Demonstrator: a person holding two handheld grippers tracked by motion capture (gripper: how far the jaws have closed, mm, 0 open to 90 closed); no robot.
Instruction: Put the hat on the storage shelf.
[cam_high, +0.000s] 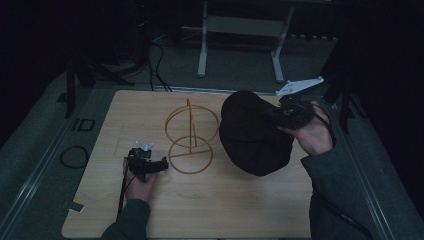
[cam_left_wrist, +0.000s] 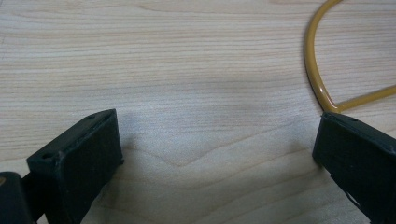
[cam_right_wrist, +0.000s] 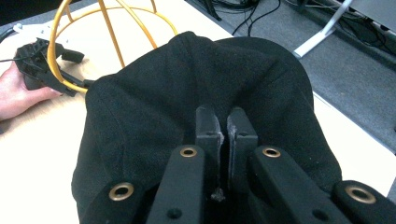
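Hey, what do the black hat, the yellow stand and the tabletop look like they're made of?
Black hat: soft, matte cloth, probably felt or wool; it puckers where the right tool pinches it.
Yellow stand: thin bent wire rings and post, likely metal with glossy yellow coating.
Tabletop: pale wood or wood-look laminate, with visible grain lines and a smooth finish.

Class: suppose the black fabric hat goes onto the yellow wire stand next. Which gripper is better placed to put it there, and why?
The right gripper: its jaws are shut on the black fabric hat, held beside the yellow wire stand. The left gripper, open, sits by the stand's base ring, better suited to steadying it.
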